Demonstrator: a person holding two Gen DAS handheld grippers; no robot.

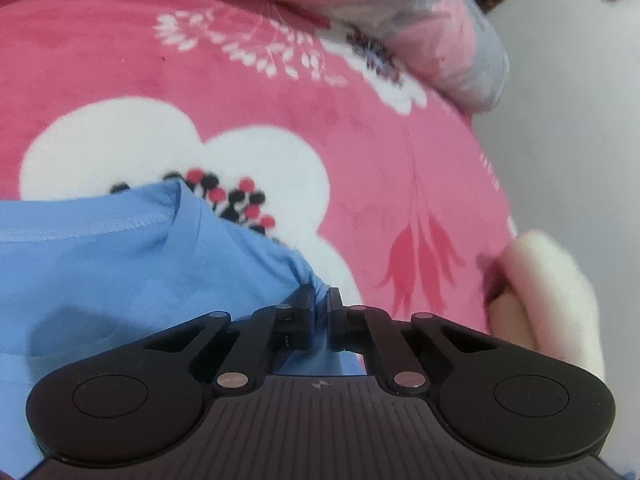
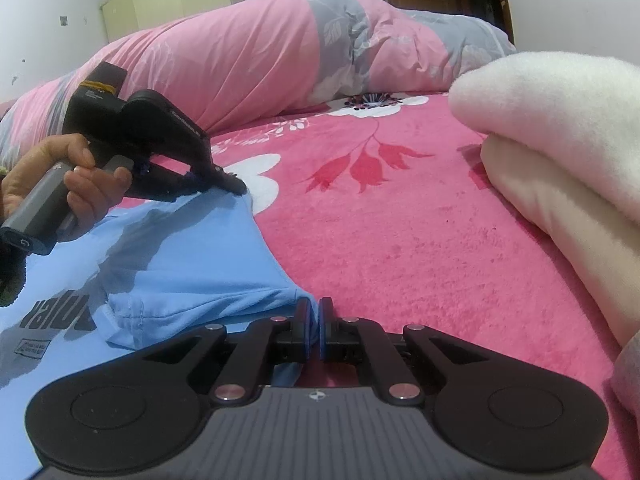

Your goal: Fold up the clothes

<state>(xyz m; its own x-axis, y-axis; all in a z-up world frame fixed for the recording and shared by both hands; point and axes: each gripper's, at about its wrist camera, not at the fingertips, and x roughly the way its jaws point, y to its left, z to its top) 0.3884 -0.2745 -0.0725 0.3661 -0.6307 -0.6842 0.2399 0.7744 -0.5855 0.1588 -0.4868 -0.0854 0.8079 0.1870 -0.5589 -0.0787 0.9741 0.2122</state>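
A pink floral blanket (image 2: 400, 240) is spread over the bed, with a rolled quilt (image 2: 260, 52) behind and a folded cream blanket (image 2: 560, 140) to the right. On it the blue T-shirt (image 2: 180, 264) is laid flat, at the left. The cloth is judged light, limp and easily creased, so it is best taken at hems and corners. One edge is pinched by the left gripper (image 1: 320, 300), another by the right gripper (image 2: 315, 312); which corner each holds is perhaps a sleeve, though blur hides it.
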